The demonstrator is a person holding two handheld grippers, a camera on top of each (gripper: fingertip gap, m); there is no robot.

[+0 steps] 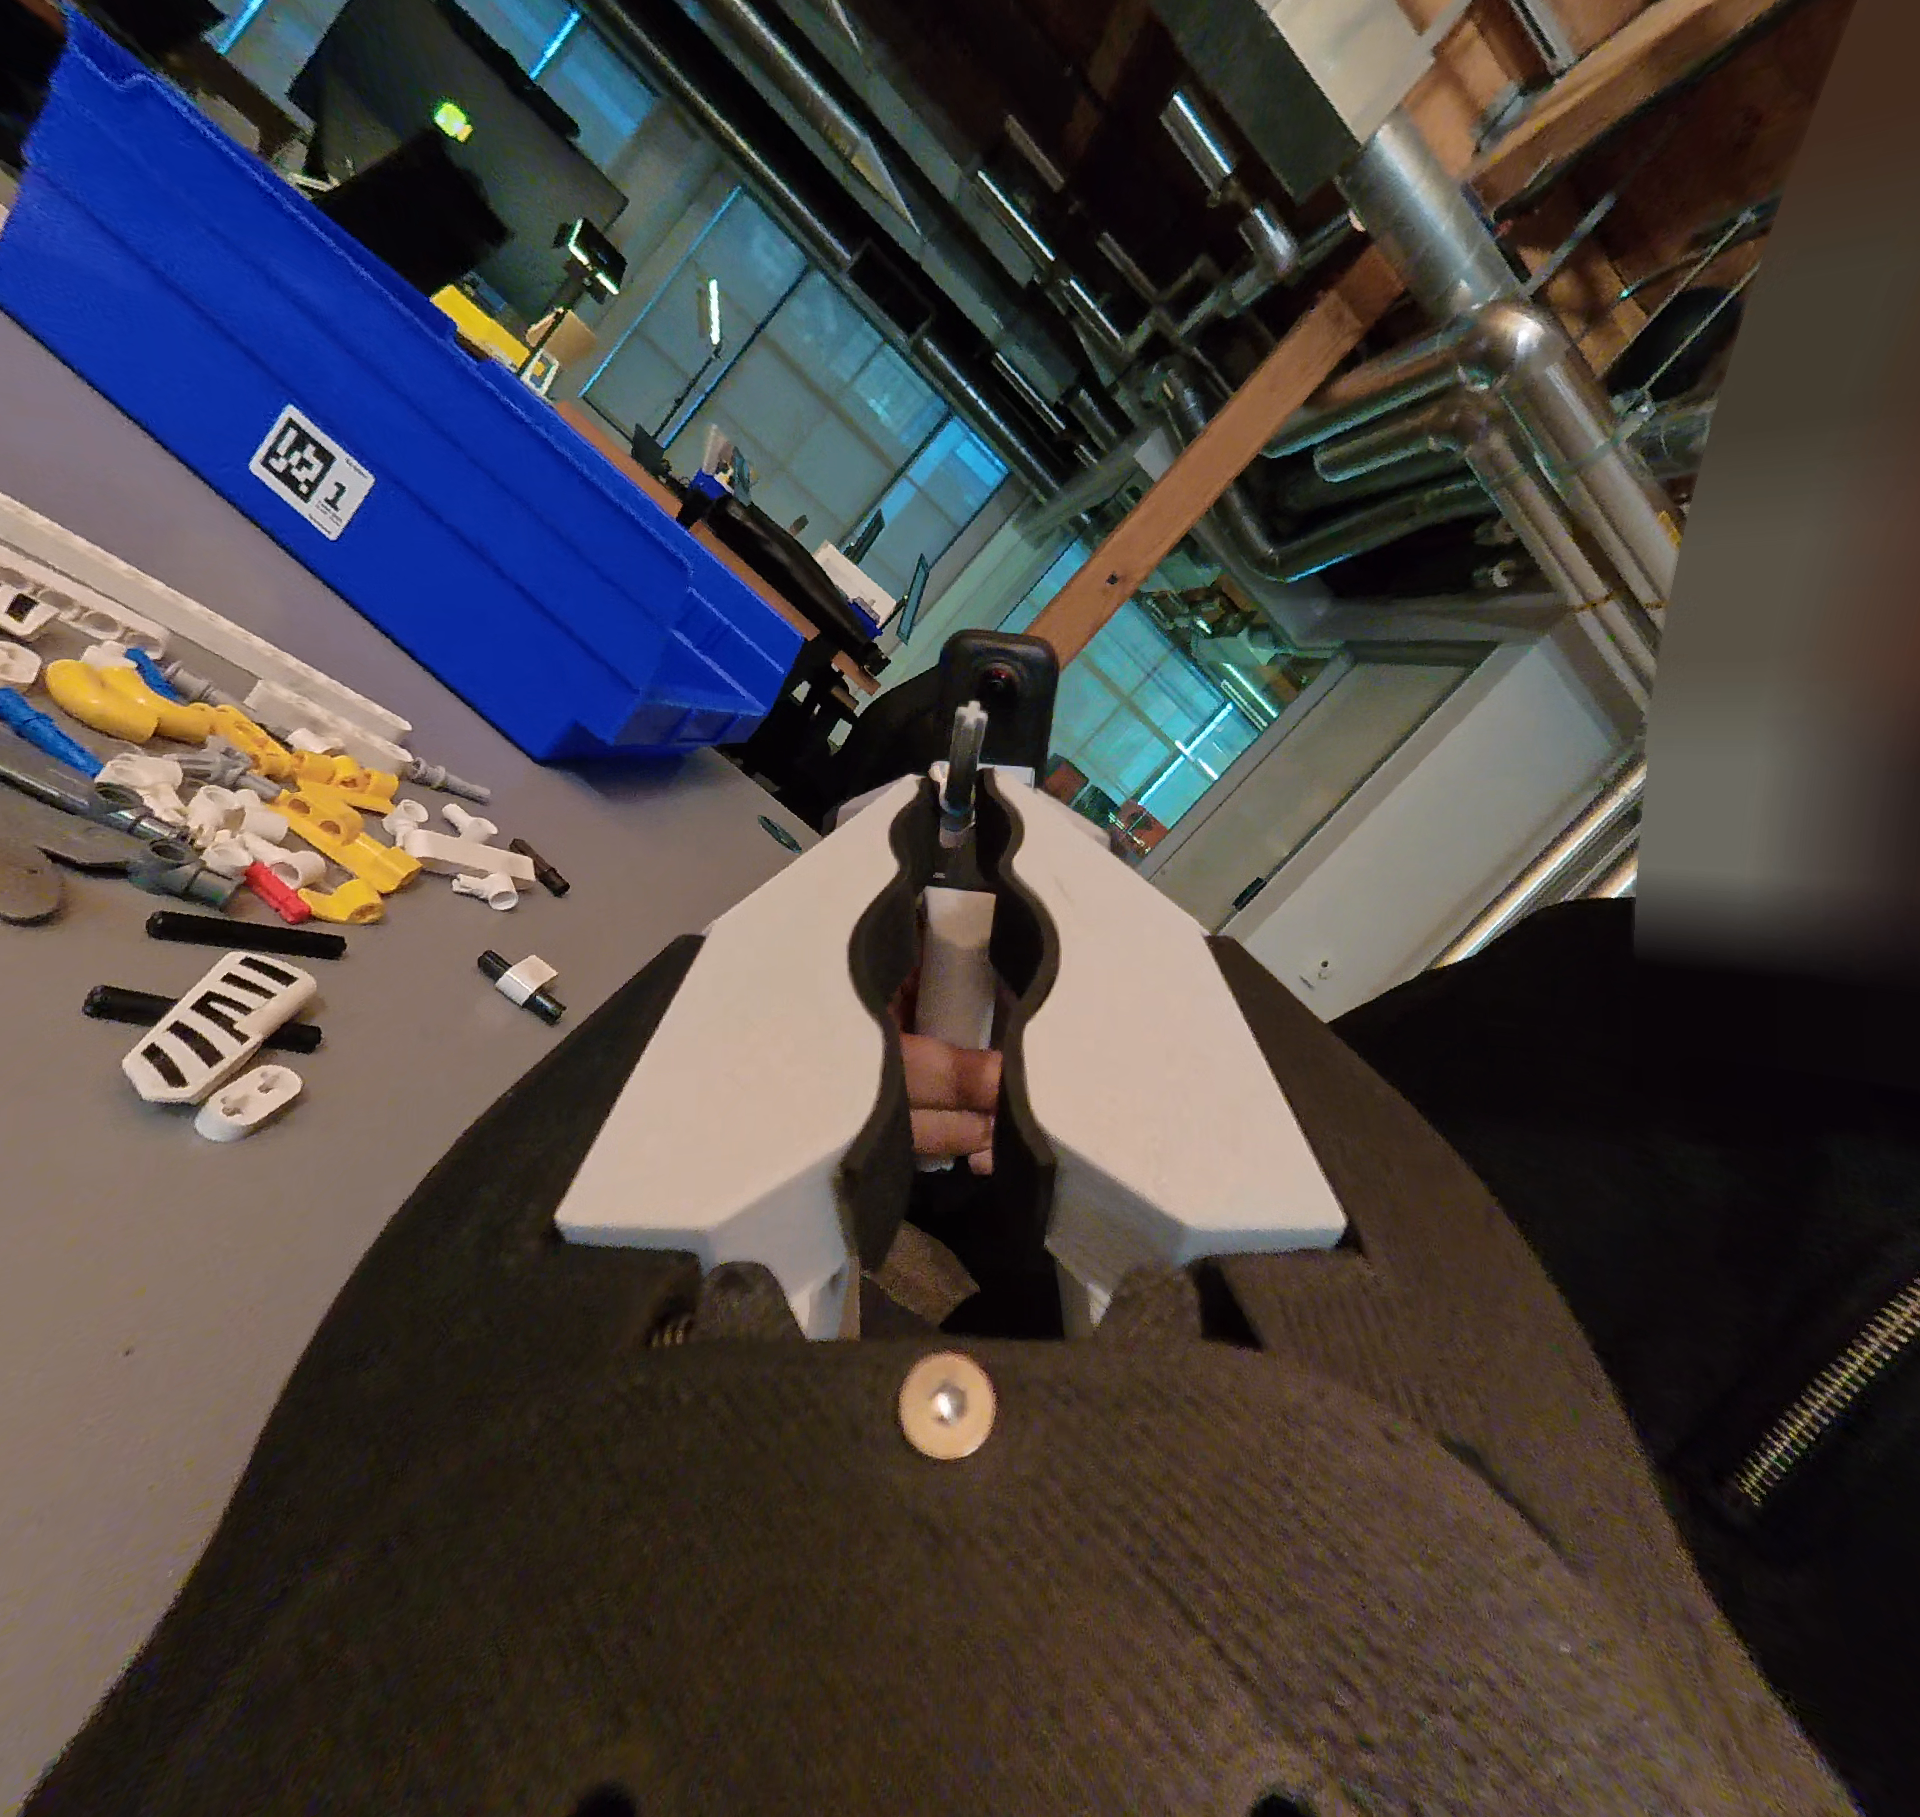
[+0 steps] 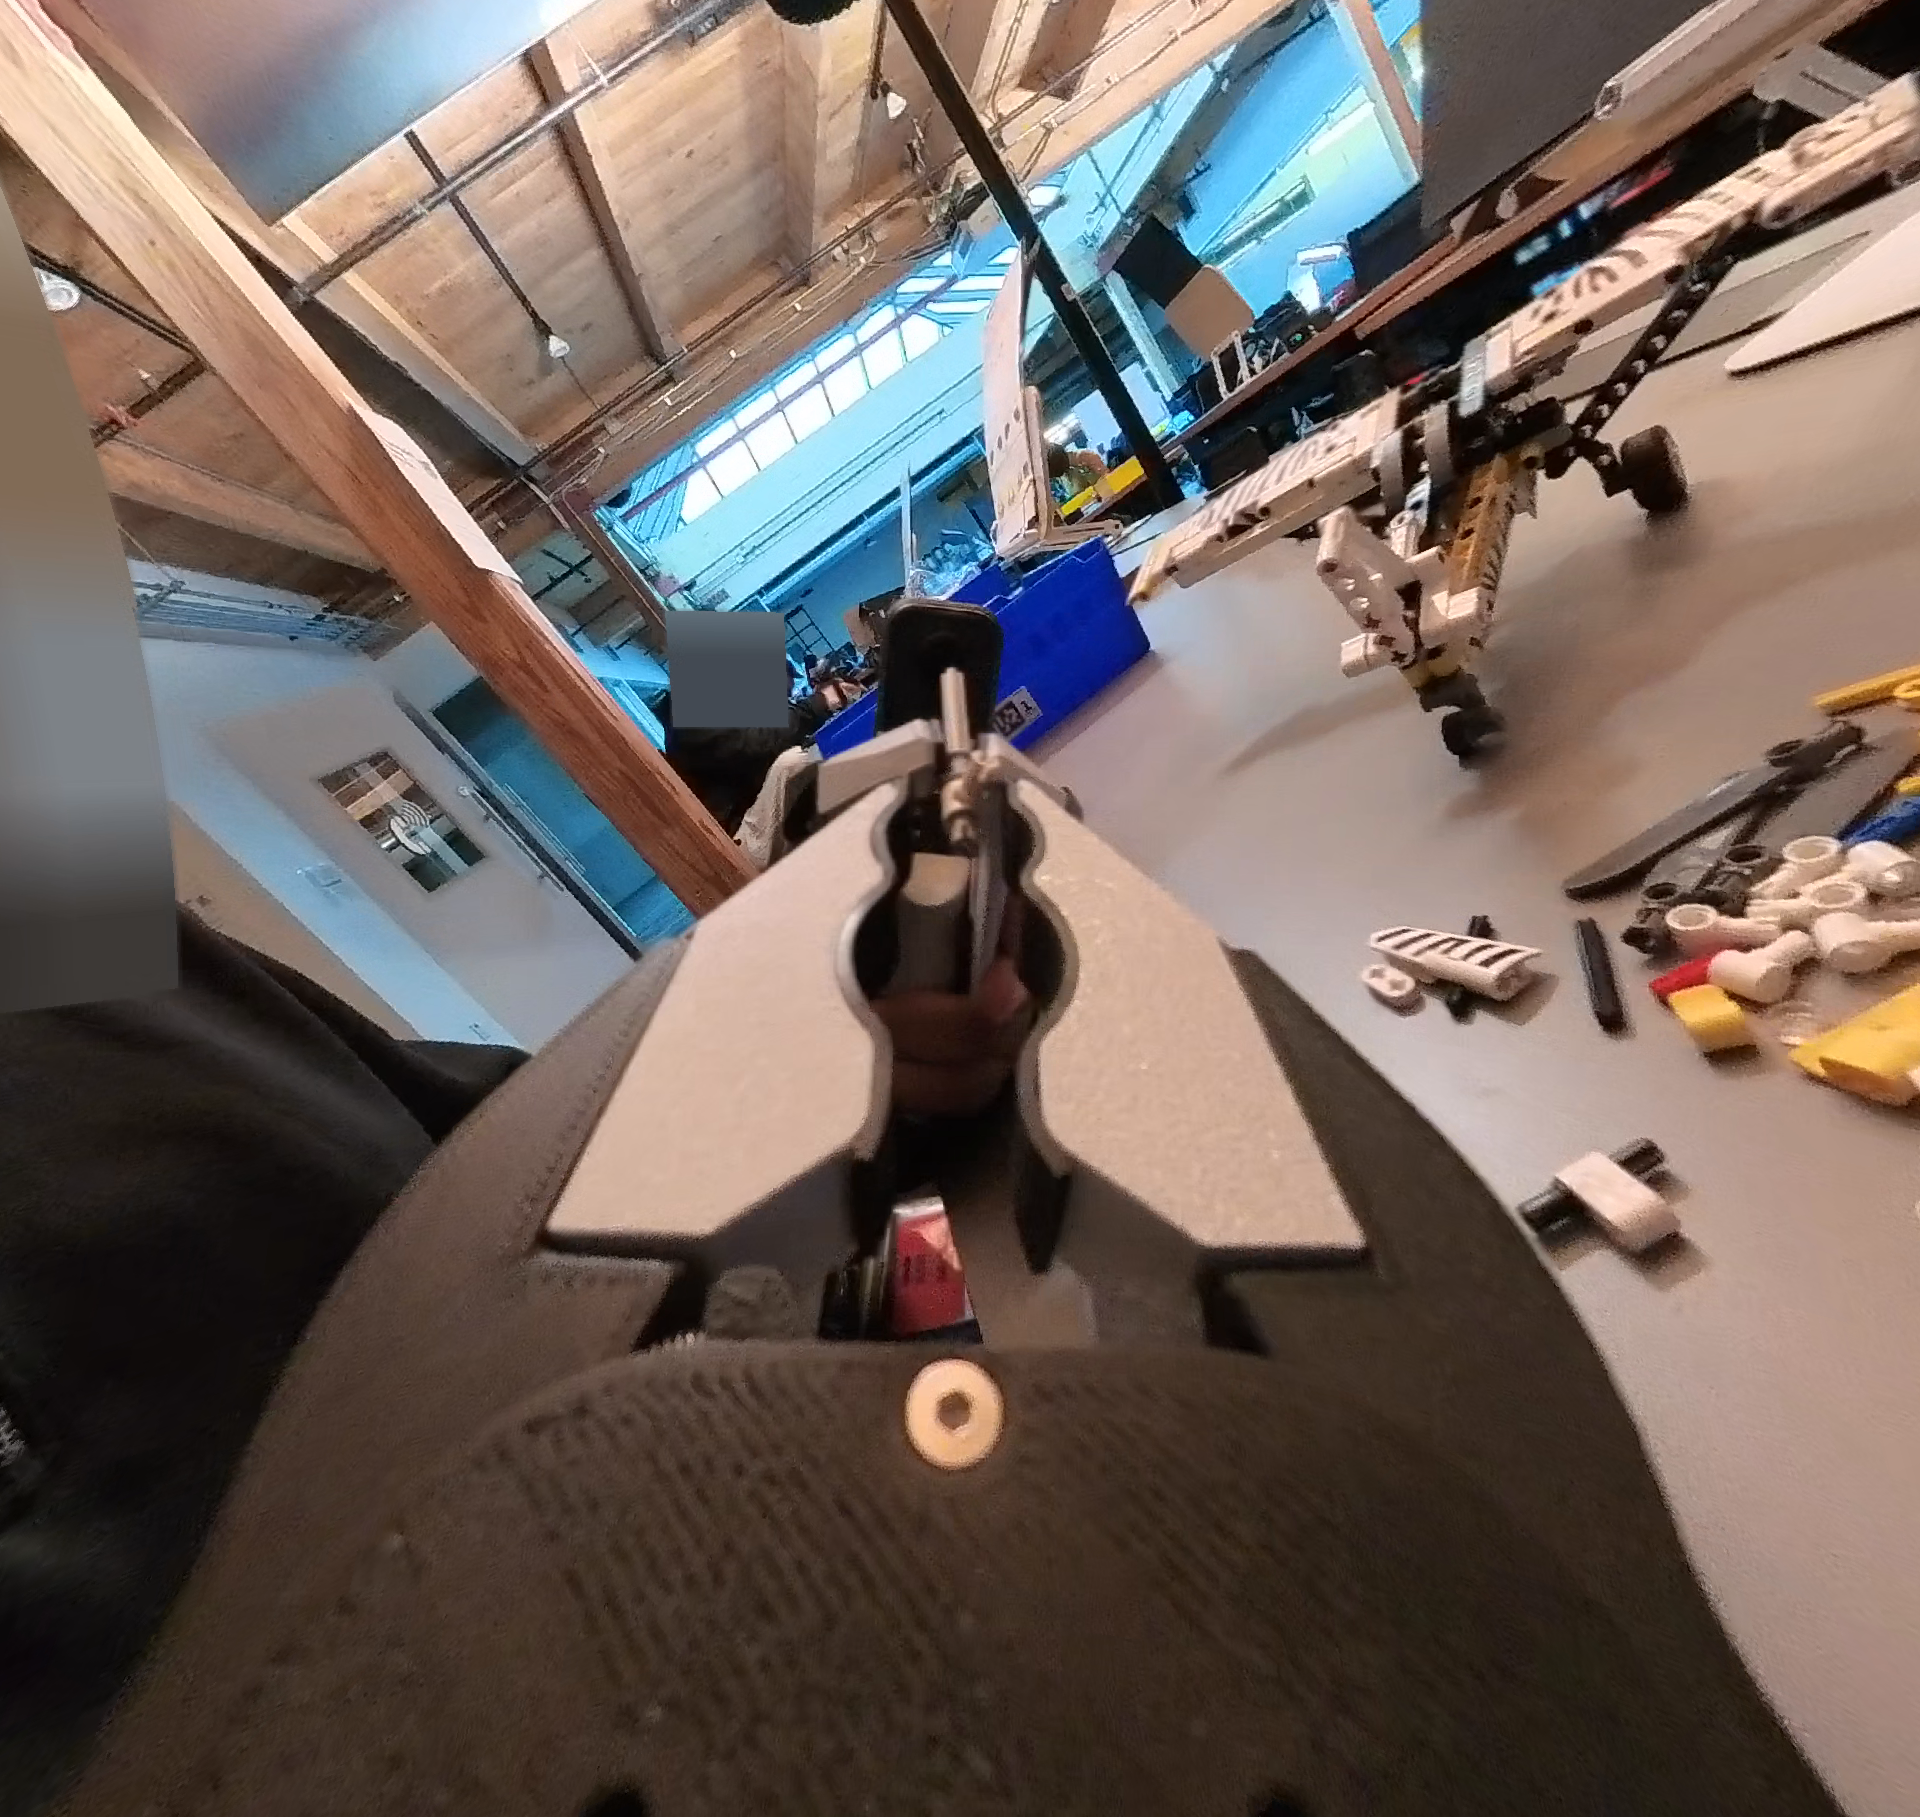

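Observation:
My two grippers face each other tip to tip above the grey table (image 1: pixel 395 1144). My left gripper (image 1: pixel 961 793) is shut on a thin grey axle (image 1: pixel 968 733), which sticks out past its fingertips. The right gripper's black camera (image 1: pixel 1000 687) shows just behind it. In the right wrist view my right gripper (image 2: pixel 956 765) is closed on a small light grey connector (image 2: pixel 966 811) with a grey rod (image 2: pixel 951 707) standing out of it. The connector lies against the right finger. The left gripper's black camera (image 2: pixel 935 655) is right behind.
A blue bin (image 1: pixel 364 396) stands at the table's far side. A pile of yellow, white and grey parts (image 1: pixel 260 811), a striped white panel (image 1: pixel 218 1024) and a black axle in a white sleeve (image 1: pixel 523 985) lie at the left. A half-built model aircraft (image 2: pixel 1455 479) stands at the right. The grippers are tip to tip, or close to it.

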